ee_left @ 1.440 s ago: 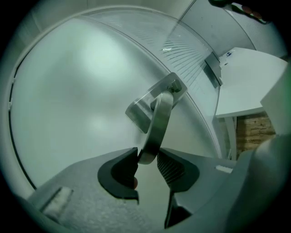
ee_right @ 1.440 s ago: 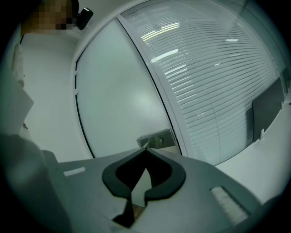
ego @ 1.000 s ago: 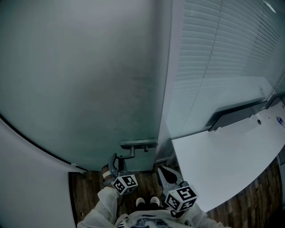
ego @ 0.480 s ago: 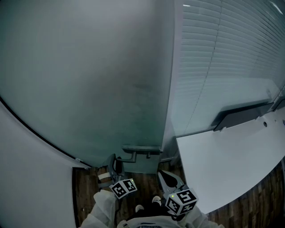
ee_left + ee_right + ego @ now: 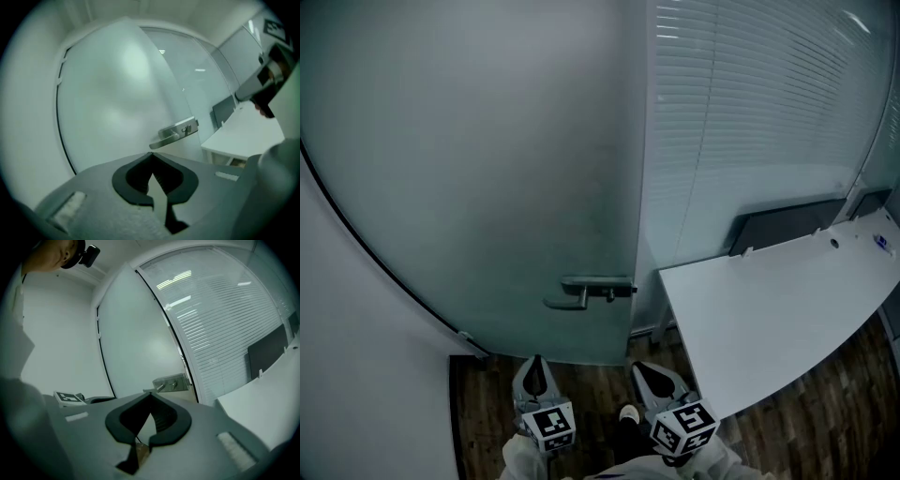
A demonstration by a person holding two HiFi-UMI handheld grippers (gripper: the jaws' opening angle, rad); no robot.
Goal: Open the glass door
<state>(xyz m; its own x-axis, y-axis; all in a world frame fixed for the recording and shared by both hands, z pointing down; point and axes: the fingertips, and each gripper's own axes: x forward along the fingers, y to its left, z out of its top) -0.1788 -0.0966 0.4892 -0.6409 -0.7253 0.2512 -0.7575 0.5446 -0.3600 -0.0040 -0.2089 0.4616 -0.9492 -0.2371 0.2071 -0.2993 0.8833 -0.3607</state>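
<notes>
The frosted glass door (image 5: 478, 169) looks closed. The left tool (image 5: 534, 367) and right tool (image 5: 649, 375) are pinched together (holding nothing). Next, one must open and grab the silver lever handle (image 5: 581, 292).

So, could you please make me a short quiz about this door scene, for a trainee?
1. True or false: the left gripper grips the door handle.
2. What stands right of the glass door? A a white desk; B a sofa; C a sink.
3. Fill in: the right gripper has its jaws ____.
Key: 1 false, it is shut, empty and clear of the door handle; 2 A; 3 shut.
</notes>
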